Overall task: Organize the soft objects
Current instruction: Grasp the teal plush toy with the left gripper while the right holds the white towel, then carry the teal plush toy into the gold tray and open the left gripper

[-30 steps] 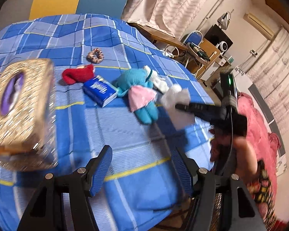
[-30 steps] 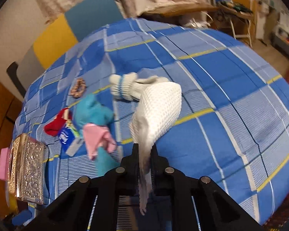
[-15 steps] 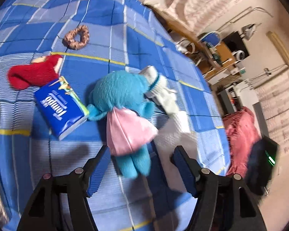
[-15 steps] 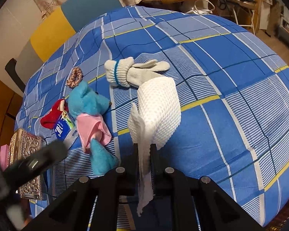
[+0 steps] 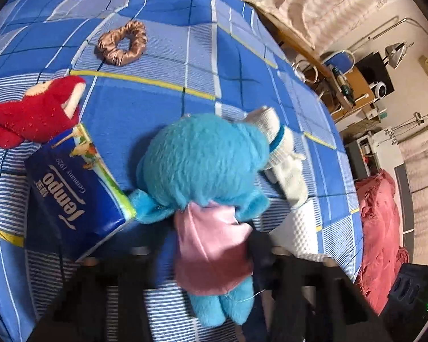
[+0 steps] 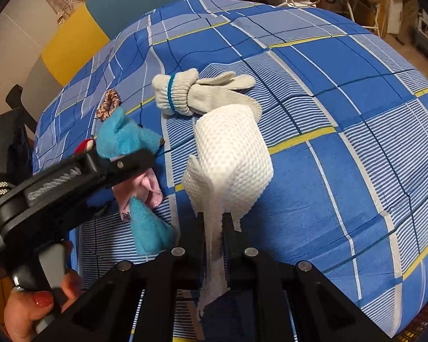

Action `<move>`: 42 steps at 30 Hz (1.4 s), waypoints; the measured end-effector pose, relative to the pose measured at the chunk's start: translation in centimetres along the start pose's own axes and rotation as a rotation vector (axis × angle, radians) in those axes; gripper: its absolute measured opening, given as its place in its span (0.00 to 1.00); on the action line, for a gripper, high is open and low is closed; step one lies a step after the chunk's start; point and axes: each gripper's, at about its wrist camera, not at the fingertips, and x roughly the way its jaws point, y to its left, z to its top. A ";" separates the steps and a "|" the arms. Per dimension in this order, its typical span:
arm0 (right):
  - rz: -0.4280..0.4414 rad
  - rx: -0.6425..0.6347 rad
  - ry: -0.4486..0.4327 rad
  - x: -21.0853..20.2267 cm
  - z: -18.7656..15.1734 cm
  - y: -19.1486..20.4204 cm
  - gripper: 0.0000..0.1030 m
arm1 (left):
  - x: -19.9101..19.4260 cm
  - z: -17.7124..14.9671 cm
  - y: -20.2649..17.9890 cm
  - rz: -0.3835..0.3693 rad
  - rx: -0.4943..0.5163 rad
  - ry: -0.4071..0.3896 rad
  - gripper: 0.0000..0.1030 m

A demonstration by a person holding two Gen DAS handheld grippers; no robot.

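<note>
Bed (image 6: pixel 342 171) with a blue checked sheet, soft things scattered on it. Left claw (image 5: pixel 211 259) is down over the blue plush toy (image 5: pixel 202 159) — its jaws have just been closing, and they now sit on either side of the toy's pink dress (image 5: pixel 214 250), pads touching the fabric as far as the blurred dark fingers show; toy lies on the sheet, head away from the camera, legs toward it. In the right wrist view the left claw's black body crosses over the toy, with a hand (image 6: pixel 40 299) on its handle at lower left.

Right claw (image 6: pixel 214 233) is clenched on a strip of the white waffle cloth (image 6: pixel 231 165) — the rolled bulk of the cloth hangs just ahead of the fingers, the thin tail pinched between them and trailing back below.

White knit gloves (image 6: pixel 197 94), cuff with a teal band, lie on the sheet just beyond the cloth and beside the toy's head. Blue tissue pack (image 5: pixel 71 188) touches the toy's arm on the other side; red sock (image 5: pixel 34 114) lies against the pack's far end. Brown scrunchie (image 5: pixel 122 42) sits apart, further up the bed. Pink blanket (image 5: pixel 382 242) heaped off the bed edge at right
</note>
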 end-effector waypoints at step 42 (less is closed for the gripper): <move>0.065 -0.086 -0.130 -2.1 -3.3 4.1 0.08 | -31.3 -15.5 18.4 0.141 0.110 -0.367 0.35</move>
